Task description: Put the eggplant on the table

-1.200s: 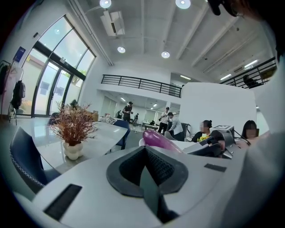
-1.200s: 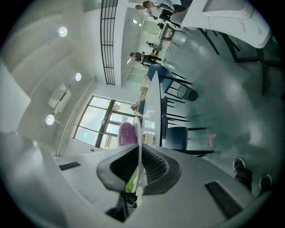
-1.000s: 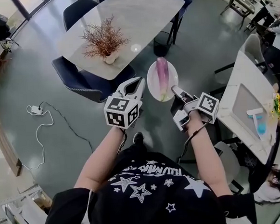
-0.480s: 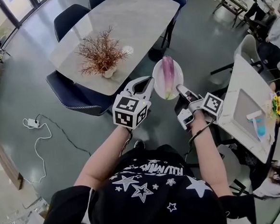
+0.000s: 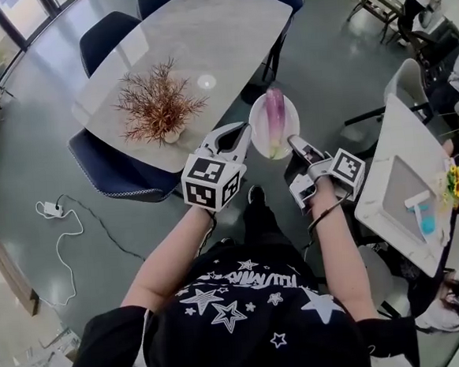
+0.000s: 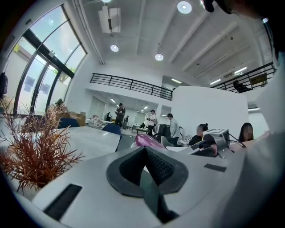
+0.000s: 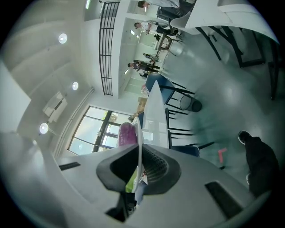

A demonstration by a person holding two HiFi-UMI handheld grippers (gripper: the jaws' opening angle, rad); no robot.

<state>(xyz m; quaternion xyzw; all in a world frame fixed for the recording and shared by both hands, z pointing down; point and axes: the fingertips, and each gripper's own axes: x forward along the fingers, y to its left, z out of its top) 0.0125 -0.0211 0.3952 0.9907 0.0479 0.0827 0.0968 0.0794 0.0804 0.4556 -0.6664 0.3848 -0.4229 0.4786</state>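
A purple eggplant [image 5: 274, 118] with a green stem end lies on a white plate [image 5: 288, 127], held in the air over the floor beside the grey marble table [image 5: 225, 29]. My right gripper [image 5: 293, 145] is shut on the plate's near rim; in the right gripper view the plate's edge [image 7: 139, 143] stands between the jaws with the eggplant [image 7: 128, 132] behind it. My left gripper [image 5: 242, 132] is shut with nothing in it, just left of the plate. In the left gripper view the eggplant [image 6: 149, 141] peeks over the closed jaws.
A dried reddish plant [image 5: 158, 103] in a small pot stands on the table's near end. Dark blue chairs [image 5: 113, 166] ring the table. A white desk [image 5: 400, 191] with a tray is to the right. A power strip and cable [image 5: 53, 208] lie on the floor.
The person has walked closer to the table, carrying the plate and eggplant along. Both grippers keep the same hold and spacing.
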